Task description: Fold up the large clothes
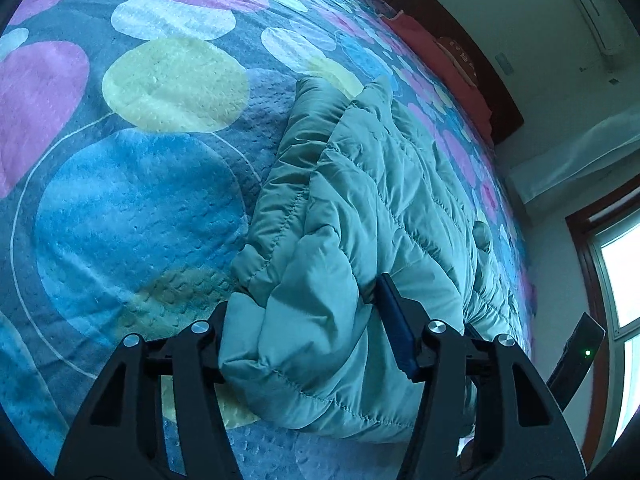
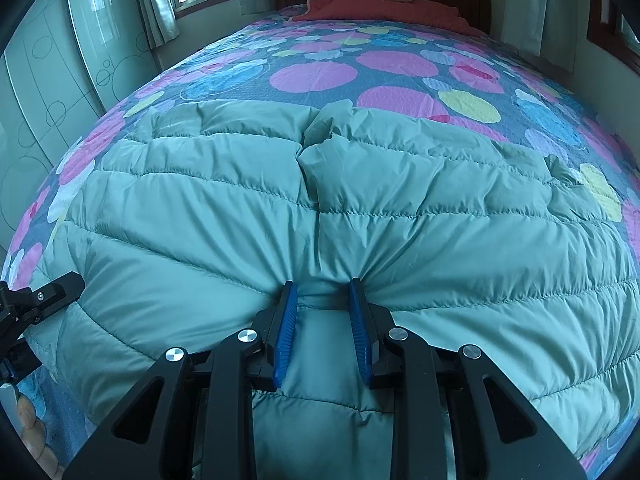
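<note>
Puffy green quilted jacket spread across the near end of the bed.

It looks light, soft and slippery, likely to spring back; best held at hems. The right gripper pinches a fabric ridge low in its frame; the left gripper clamps a thick folded bundle, its left finger hidden. Sleeves cannot be made out.

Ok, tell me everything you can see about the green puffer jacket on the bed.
The green puffer jacket is pale green quilted fabric with stitched horizontal channels, looking puffy and smooth. It lies spread across the circle-patterned bedspread. The right gripper pinches a fold at its near edge; the left gripper clamps a bunched end.
</note>
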`<action>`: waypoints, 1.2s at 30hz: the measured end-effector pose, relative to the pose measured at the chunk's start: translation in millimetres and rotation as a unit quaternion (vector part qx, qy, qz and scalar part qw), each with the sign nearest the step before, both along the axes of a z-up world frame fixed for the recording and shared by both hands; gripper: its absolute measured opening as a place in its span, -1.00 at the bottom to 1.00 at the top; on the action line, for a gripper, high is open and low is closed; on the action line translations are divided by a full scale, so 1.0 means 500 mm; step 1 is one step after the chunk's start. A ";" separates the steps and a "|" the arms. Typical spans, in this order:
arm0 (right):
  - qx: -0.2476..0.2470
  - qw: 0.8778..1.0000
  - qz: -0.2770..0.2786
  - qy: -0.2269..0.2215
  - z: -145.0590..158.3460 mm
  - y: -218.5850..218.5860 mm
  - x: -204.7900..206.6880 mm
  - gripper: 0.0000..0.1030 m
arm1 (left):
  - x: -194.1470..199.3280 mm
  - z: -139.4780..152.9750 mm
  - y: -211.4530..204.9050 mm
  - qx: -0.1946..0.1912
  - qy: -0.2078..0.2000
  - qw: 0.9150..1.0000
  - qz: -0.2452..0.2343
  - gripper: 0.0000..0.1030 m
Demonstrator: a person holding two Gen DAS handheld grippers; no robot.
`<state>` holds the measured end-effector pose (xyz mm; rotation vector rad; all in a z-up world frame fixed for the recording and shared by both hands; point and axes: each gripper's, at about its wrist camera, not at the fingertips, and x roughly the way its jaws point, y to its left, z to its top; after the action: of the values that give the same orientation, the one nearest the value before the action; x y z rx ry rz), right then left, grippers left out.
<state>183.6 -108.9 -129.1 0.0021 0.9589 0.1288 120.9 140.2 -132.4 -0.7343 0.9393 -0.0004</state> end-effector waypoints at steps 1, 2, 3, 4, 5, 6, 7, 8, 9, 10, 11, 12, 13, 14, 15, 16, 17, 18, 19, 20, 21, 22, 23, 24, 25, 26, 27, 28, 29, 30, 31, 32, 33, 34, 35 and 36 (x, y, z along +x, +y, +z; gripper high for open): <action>-0.001 1.000 0.000 -0.001 0.001 0.000 0.000 -0.47 | -0.003 0.001 -0.002 0.004 -0.001 1.000 -0.001 0.06; -0.002 1.000 0.000 -0.002 0.001 0.000 0.000 -0.47 | -0.004 0.002 -0.006 0.011 -0.002 1.000 -0.001 0.06; -0.002 1.000 0.000 -0.002 0.001 0.000 0.000 -0.47 | -0.005 0.003 -0.010 0.017 -0.003 1.000 -0.004 0.06; -0.001 1.000 0.000 -0.002 0.001 0.000 0.000 -0.47 | -0.005 0.005 -0.017 0.027 -0.006 1.000 -0.009 0.06; -0.001 1.000 0.000 -0.002 0.000 0.001 0.000 -0.47 | -0.004 0.006 -0.020 0.035 -0.007 0.999 -0.012 0.06; 0.000 1.000 -0.001 -0.002 0.000 0.001 0.000 -0.47 | -0.003 0.006 -0.022 0.042 -0.008 0.999 -0.013 0.06; -0.001 1.000 0.000 -0.003 0.000 0.002 -0.001 -0.47 | -0.001 0.006 -0.024 0.044 -0.008 0.999 -0.013 0.06; -0.002 1.000 0.000 -0.003 -0.001 0.001 -0.001 -0.47 | -0.001 0.005 -0.024 0.045 -0.008 0.999 -0.011 0.05; -0.002 1.000 0.000 -0.003 -0.001 0.001 0.000 -0.47 | 0.000 0.005 -0.024 0.047 -0.007 0.999 -0.010 0.01; -0.002 1.000 0.000 -0.003 0.000 0.000 0.000 -0.47 | 0.000 0.006 -0.026 0.050 -0.009 0.999 -0.011 -0.09; -0.001 1.000 0.000 -0.003 -0.001 0.001 -0.001 -0.47 | -0.002 0.006 -0.025 0.050 -0.010 0.999 -0.013 -0.13; -0.001 1.000 0.000 -0.003 -0.001 0.001 -0.001 -0.47 | -0.002 0.005 -0.026 0.049 -0.011 0.999 -0.015 -0.24; -0.001 1.000 0.000 -0.003 -0.002 0.000 -0.001 -0.47 | -0.003 0.005 -0.028 0.048 -0.013 0.999 -0.015 -0.35; -0.002 1.000 0.000 -0.003 -0.002 0.001 -0.002 -0.47 | -0.004 0.006 -0.030 0.050 -0.014 0.999 -0.016 -0.38; -0.002 1.000 0.001 -0.003 -0.002 0.001 -0.002 -0.47 | -0.004 0.007 -0.032 0.052 -0.016 0.998 -0.016 -0.46; -0.003 1.000 0.001 -0.003 -0.002 0.000 -0.002 -0.47 | -0.004 0.010 -0.034 0.053 -0.018 0.998 -0.016 -0.55; -0.004 1.000 0.001 -0.004 -0.001 0.002 -0.001 -0.47 | -0.004 0.013 -0.035 0.053 -0.022 0.998 -0.016 -0.59; -0.004 1.000 0.000 -0.004 -0.001 0.001 0.000 -0.47 | -0.004 0.017 -0.037 0.053 -0.024 0.998 -0.017 -0.65; -0.004 1.000 0.000 -0.004 -0.001 0.002 -0.001 -0.47 | -0.005 0.023 -0.038 0.055 -0.028 0.998 -0.017 -0.70; -0.005 1.000 0.001 -0.004 -0.001 0.002 0.000 -0.47 | -0.006 0.028 -0.041 0.059 -0.031 0.998 -0.019 -0.72; -0.005 1.000 0.000 -0.005 -0.002 0.002 0.000 -0.47 | -0.010 0.033 -0.042 0.064 -0.035 0.997 -0.020 -0.74; -0.006 1.000 0.000 -0.005 -0.002 0.004 0.001 -0.47 | -0.012 0.040 -0.046 0.070 -0.040 0.997 -0.021 -0.76; -0.006 1.000 0.000 -0.006 -0.002 0.004 0.002 -0.47 | -0.016 0.049 -0.050 0.078 -0.046 0.996 -0.023 -0.76; -0.007 1.000 0.000 -0.006 -0.002 0.004 0.003 -0.47 | -0.019 0.059 -0.055 0.085 -0.052 0.995 -0.024 -0.77; -0.007 1.000 0.000 -0.006 -0.001 0.004 0.003 -0.47 | -0.021 0.068 -0.059 0.091 -0.058 0.994 -0.025 -0.78; -0.008 1.000 0.000 -0.008 0.000 0.006 0.003 -0.47 | -0.023 0.080 -0.064 0.096 -0.064 0.993 -0.026 -0.78; -0.007 1.000 -0.001 -0.011 0.001 0.006 0.002 -0.47 | -0.023 0.090 -0.068 0.100 -0.068 0.992 -0.027 -0.78; -0.001 1.000 -0.002 -0.014 0.003 0.004 0.000 -0.47 | -0.025 0.104 -0.074 0.103 -0.075 0.991 -0.028 -0.78; 0.003 1.000 -0.003 -0.015 0.007 0.000 -0.001 -0.46 | -0.026 0.116 -0.080 0.106 -0.081 0.991 -0.030 -0.79; 0.007 1.000 -0.004 -0.016 0.012 -0.006 -0.001 -0.44 | -0.028 0.131 -0.088 0.110 -0.088 0.989 -0.035 -0.79; 0.011 1.000 -0.009 -0.017 0.020 -0.015 -0.003 -0.44 | -0.030 0.147 -0.098 0.115 -0.094 0.988 -0.040 -0.79; 0.014 1.000 -0.014 -0.020 0.027 -0.024 -0.008 -0.44 | -0.032 0.163 -0.108 0.118 -0.102 0.987 -0.045 -0.79; 0.018 0.999 -0.021 -0.025 0.038 -0.037 -0.016 -0.42 | -0.034 0.176 -0.118 0.120 -0.108 0.986 -0.050 -0.79; 0.020 0.999 -0.025 -0.029 0.047 -0.049 -0.019 -0.29 | -0.036 0.190 -0.131 0.122 -0.116 0.984 -0.056 -0.79; 0.022 0.999 -0.032 -0.034 0.059 -0.067 -0.025 -0.22 | -0.037 0.207 -0.149 0.126 -0.125 0.982 -0.064 -0.79; 0.025 0.998 -0.040 -0.040 0.070 -0.087 -0.032 -0.15 | -0.038 0.221 -0.167 0.130 -0.133 0.980 -0.072 -0.79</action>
<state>167.8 -152.3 -94.0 0.0797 0.8747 0.0784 101.9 56.7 -21.6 -0.4108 0.7176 -0.0999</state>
